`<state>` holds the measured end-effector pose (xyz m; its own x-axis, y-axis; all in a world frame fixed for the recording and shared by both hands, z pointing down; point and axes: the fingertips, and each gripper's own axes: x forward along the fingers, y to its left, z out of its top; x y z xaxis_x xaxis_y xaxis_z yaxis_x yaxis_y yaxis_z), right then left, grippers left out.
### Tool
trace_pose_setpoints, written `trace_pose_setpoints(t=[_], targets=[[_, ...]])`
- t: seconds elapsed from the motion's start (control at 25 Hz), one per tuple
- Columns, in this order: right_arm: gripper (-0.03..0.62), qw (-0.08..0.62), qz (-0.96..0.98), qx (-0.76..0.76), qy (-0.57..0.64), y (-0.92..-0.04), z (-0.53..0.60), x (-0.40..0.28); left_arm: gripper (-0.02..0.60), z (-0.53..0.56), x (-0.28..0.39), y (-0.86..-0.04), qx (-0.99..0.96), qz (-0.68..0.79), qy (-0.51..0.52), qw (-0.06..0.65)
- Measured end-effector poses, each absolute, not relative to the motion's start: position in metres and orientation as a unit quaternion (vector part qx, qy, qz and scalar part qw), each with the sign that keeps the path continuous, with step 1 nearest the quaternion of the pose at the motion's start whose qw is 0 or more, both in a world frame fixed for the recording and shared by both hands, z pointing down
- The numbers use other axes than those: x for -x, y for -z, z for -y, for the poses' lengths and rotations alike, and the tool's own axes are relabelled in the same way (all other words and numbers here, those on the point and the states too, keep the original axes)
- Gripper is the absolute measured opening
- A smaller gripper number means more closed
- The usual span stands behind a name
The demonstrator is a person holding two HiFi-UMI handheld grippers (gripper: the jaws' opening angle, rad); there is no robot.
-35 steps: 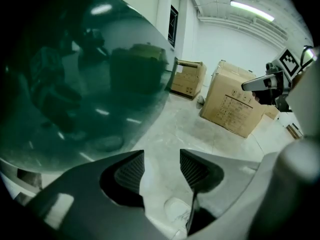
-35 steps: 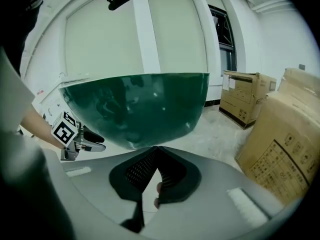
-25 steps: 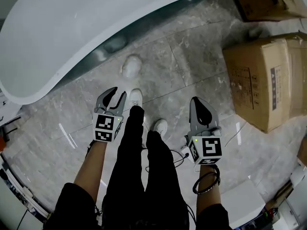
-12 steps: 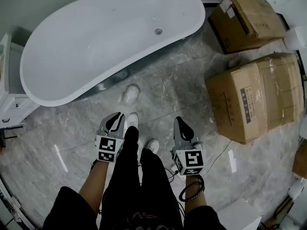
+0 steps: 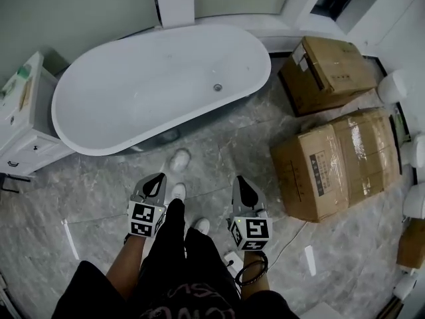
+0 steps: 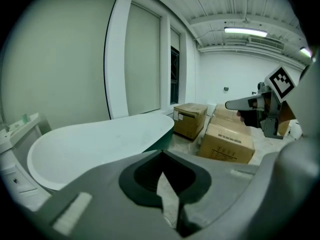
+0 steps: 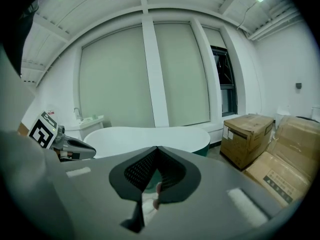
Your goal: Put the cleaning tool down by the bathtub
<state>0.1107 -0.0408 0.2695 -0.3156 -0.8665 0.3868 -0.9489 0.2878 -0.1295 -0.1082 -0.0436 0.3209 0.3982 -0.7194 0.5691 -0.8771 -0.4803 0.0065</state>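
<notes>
While left gripper [image 5: 159,179] and right gripper [image 5: 239,181] hang closed and empty, the bathtub [image 5: 126,95] holds only its drain [image 5: 217,87]; cardboard boxes [image 5: 332,165] sit sealed.

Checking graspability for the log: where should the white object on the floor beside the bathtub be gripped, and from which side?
Probably across its middle, from straight above. The white object looks like a low rounded lump lying on the floor, no handle discernible, with the bathtub wall close beyond it, so a side approach seems cramped. The left gripper, shut and empty, is nearer.
</notes>
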Motion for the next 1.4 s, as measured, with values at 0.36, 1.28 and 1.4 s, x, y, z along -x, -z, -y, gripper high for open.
trace_pose_setpoints(t=[0.36, 1.28, 1.4], targets=[[0.023, 0.102, 0.813, -0.555, -0.140, -0.214, 0.034, -0.093, 0.000, 0.034, 0.123, -0.251, -0.816, 0.520, -0.218, 0.125], [0.021, 0.068, 0.851, -0.521, -0.026, -0.100, 0.018, -0.031, 0.000, -0.001, 0.204, -0.103, -0.782, 0.612, -0.103, 0.054], [0.021, 0.065, 0.853, -0.518, -0.018, -0.092, 0.019, -0.027, 0.000, 0.001, 0.206, -0.094, -0.784, 0.612, -0.098, 0.047]])
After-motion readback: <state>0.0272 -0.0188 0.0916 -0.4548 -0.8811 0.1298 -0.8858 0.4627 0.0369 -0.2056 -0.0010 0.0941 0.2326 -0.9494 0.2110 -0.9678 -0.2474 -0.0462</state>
